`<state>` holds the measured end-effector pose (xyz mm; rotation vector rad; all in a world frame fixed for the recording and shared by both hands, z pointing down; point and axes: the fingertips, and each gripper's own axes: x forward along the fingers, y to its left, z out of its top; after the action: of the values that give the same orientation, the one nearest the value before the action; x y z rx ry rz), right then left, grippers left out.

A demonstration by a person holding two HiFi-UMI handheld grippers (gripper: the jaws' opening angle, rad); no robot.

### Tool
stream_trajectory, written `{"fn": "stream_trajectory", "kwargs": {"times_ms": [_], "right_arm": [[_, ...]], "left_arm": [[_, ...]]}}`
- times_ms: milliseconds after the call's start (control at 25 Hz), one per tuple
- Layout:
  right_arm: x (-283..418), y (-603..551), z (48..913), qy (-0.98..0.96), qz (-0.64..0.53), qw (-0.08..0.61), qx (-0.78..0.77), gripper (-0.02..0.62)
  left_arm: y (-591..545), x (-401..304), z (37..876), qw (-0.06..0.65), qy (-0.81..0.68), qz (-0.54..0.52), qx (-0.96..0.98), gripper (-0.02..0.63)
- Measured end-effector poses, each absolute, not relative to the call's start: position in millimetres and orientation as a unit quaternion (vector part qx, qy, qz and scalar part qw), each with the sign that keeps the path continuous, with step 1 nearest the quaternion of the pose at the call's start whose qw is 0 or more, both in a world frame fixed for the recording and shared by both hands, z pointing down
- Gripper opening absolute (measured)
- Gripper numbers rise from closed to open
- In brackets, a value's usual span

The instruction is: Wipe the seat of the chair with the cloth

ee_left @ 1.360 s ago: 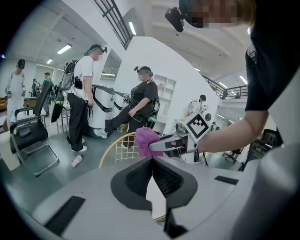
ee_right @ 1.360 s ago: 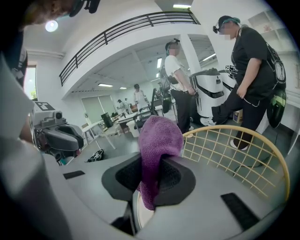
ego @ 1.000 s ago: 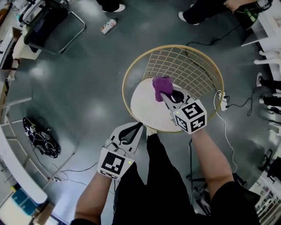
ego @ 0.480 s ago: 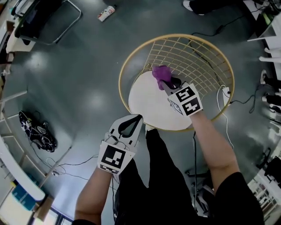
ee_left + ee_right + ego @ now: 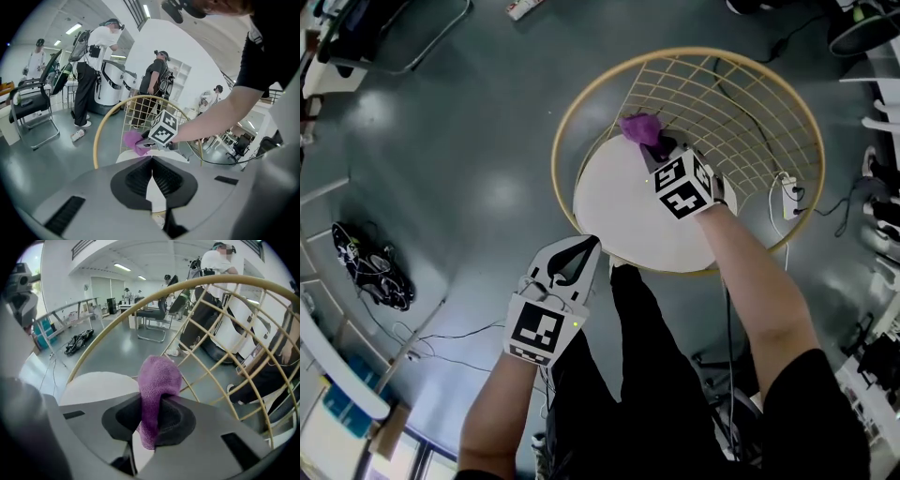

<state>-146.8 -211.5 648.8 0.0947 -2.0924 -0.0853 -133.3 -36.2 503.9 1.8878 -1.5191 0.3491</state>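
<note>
The right claw [image 5: 654,150] grips the purple cloth [image 5: 639,127], pressed just ahead of it at the seat [image 5: 619,206] edge, so wiping seems underway with most left, while the left claw [image 5: 581,251] idles closed, empty.

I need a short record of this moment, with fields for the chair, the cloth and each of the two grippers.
chair: round white seat, gold wire backrest
cloth: purple cloth, bunched, at the seat's far edge by the backrest; contact with the seat unclear
right gripper: shut on the purple cloth
left gripper: jaws together, nothing between them, held by the seat's near edge
</note>
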Motion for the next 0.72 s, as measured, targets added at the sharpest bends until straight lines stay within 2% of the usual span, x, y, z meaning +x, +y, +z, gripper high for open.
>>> {"fn": "stream_trajectory", "kwargs": {"times_ms": [200, 720], "right_arm": [[-155.6, -211.3, 671.6, -0.850, -0.085, 0.520, 0.032, 0.069], [-159.7, -171.7, 685.3, -0.851, -0.072, 0.519, 0.022, 0.069]], "left_arm": [[-33.0, -137.3, 514.4, 0.348, -0.592, 0.133, 0.715, 0.011], [-7.9, -137.4, 527.4, 0.358, -0.600, 0.121, 0.705, 0.011]]}}
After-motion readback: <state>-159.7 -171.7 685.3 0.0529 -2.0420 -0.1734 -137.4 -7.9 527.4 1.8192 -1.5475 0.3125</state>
